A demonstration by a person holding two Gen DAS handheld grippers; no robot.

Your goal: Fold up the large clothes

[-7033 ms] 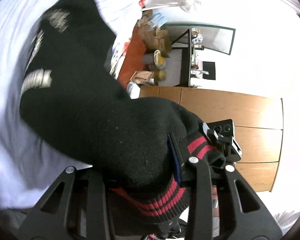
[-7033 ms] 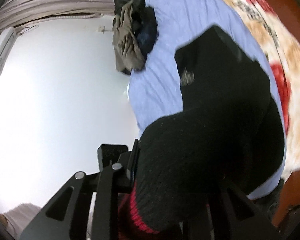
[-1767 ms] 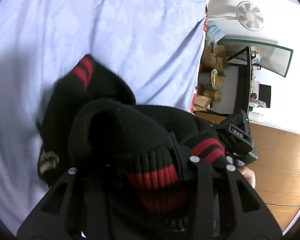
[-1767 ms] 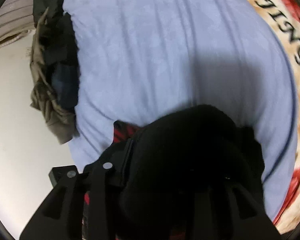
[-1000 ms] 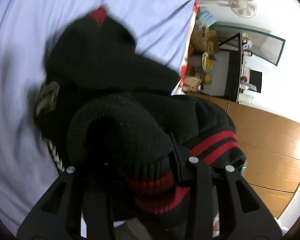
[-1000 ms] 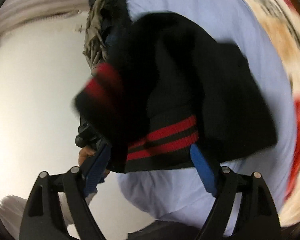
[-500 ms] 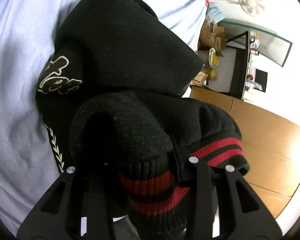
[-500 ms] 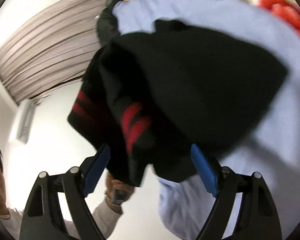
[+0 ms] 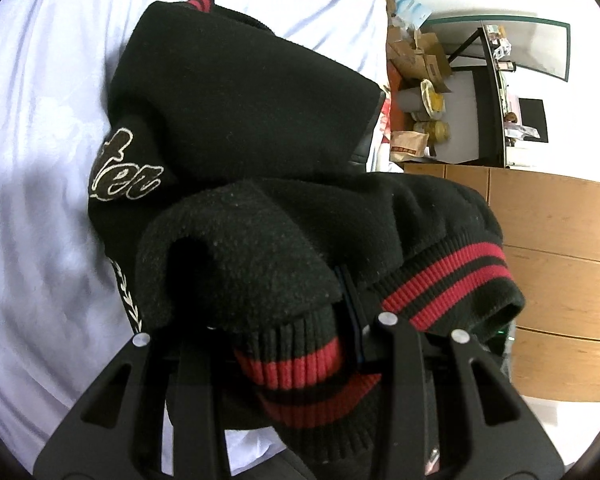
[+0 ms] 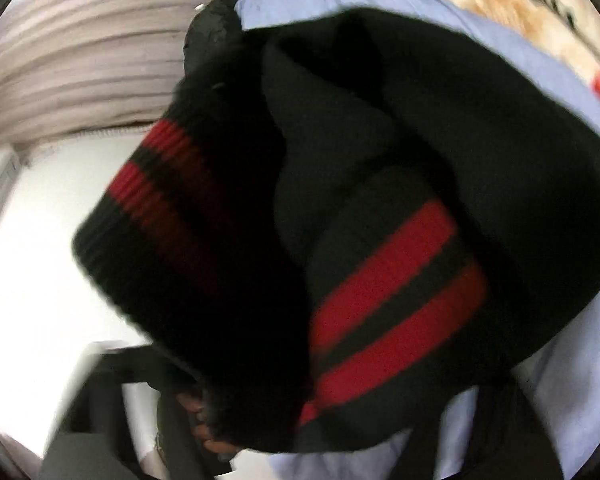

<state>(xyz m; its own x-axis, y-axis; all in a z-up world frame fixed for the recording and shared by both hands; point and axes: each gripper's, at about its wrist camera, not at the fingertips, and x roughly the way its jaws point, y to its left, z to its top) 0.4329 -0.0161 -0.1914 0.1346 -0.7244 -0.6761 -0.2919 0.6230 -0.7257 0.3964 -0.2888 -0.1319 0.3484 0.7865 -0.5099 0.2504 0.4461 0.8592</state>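
I am holding the black jacket point(image 9: 244, 112) over the pale blue bedsheet point(image 9: 40, 80), with most of its body bunched on the sheet and its red-striped ribbed hem point(image 9: 444, 280) lifted toward me. My left gripper point(image 9: 276, 320) is clamping a thick fold of the hem, its jaws partly closed with the knit squeezed between them. My right gripper point(image 10: 300, 412) has just been closing its jaws; the striped hem is lying across them and hiding the pads, and the view is blurred, so I cannot tell whether it is gripping. White lettering point(image 9: 120, 176) is showing on the jacket's left side. Beyond the bed, open cardboard boxes point(image 9: 416, 56) are standing on the floor by a wooden cabinet point(image 9: 552, 240); I am not able to make out what they contain.
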